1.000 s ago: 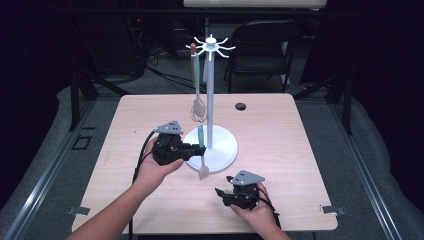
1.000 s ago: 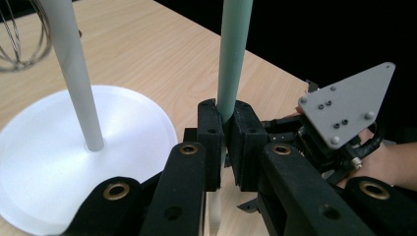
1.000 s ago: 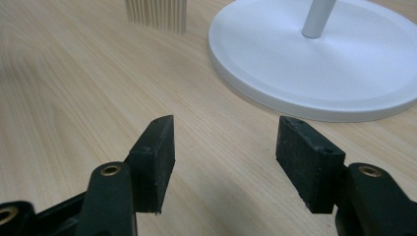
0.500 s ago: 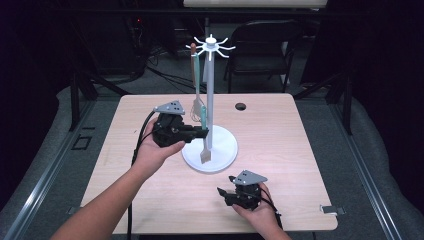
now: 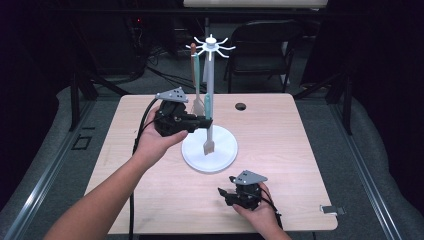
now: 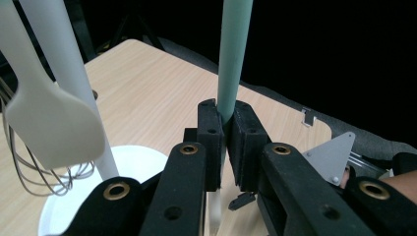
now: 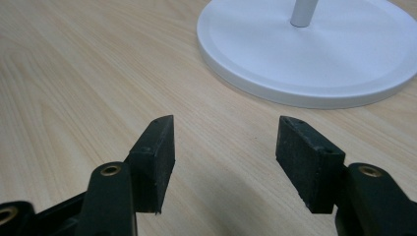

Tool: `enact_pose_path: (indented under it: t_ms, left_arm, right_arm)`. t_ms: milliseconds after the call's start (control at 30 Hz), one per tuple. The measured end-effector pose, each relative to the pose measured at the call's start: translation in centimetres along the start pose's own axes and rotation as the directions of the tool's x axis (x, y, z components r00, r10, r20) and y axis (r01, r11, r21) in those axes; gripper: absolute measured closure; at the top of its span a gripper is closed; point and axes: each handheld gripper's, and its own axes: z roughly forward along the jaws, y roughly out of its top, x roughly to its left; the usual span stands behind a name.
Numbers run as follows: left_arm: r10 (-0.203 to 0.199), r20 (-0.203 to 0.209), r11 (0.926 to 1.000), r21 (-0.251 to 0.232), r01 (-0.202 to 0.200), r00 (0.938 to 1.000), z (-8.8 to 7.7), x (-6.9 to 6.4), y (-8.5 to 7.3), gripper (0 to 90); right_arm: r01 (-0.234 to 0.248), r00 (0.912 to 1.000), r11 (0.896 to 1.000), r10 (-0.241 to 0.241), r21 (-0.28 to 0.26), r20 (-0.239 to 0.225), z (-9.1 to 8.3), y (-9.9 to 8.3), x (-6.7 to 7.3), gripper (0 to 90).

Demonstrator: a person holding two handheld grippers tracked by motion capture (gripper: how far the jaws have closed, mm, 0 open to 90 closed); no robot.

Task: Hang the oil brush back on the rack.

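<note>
Dark room around the table (image 5: 280,130): left gripper (image 5: 202,121) is pinching the teal-handled spatula (image 5: 208,100) upright beside the white rack (image 5: 211,75), right gripper (image 5: 231,194) is idling spread; handle risks slipping or knocking the hanging whisk (image 6: 34,172).

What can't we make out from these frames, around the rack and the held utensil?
- Green-handled spatula: left gripper view cuts off its handle top; the left gripper, shut on it, hides the blade.
- Rack hooks: high view, too small to tell whether the handle's top has reached a hook.
- Whisk: left gripper view, the white spatula covers most of it.
- Rack pole: right gripper view, cut off by the top edge.
</note>
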Motion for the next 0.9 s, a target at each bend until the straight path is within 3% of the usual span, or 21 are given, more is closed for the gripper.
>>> enact_pose_path:
  t_ms: [167, 367, 500, 733, 767, 900]
  left_arm:
    - [0.014, 0.025, 0.9996, -0.026, -0.013, 0.9996, -0.4, 0.4, 1.6, 84.1]
    - [0.023, 0.018, 0.9993, -0.029, -0.023, 0.9996, -0.7, 0.7, 3.7, 84.1]
    - [0.004, 0.046, 0.9996, -0.027, -0.003, 0.9989, -0.8, 1.4, 4.9, 84.1]
    - [-0.011, 0.034, 0.9998, -0.016, 0.011, 0.9994, -0.7, 2.1, 6.3, 84.1]
    - [-0.020, 0.041, 0.9993, -0.032, 0.021, 0.9990, -0.7, 2.3, 6.4, 84.1]
    - [-0.028, 0.041, 0.9990, -0.034, 0.030, 0.9988, -0.8, 2.6, 6.4, 84.0]
  right_arm:
    - [0.002, 1.0000, 1.000, -0.002, 0.010, 0.005, 0.0, 0.0, -0.1, 39.8]
    - [-0.018, 0.9998, 1.000, 0.018, 0.012, 0.002, 0.2, -0.3, -0.4, 39.8]
    - [-0.021, 0.9998, 1.000, 0.021, -0.001, -0.001, 0.1, -0.2, -0.4, 39.8]
    - [-0.027, 0.9996, 1.000, 0.027, 0.007, 0.001, 0.1, -0.3, -0.7, 39.8]
    - [-0.030, 0.9996, 1.000, 0.030, 0.003, -0.004, 0.0, -0.3, -0.7, 39.8]
    - [-0.027, 0.9996, 1.000, 0.027, 0.008, -0.002, 0.0, -0.3, -0.7, 39.8]
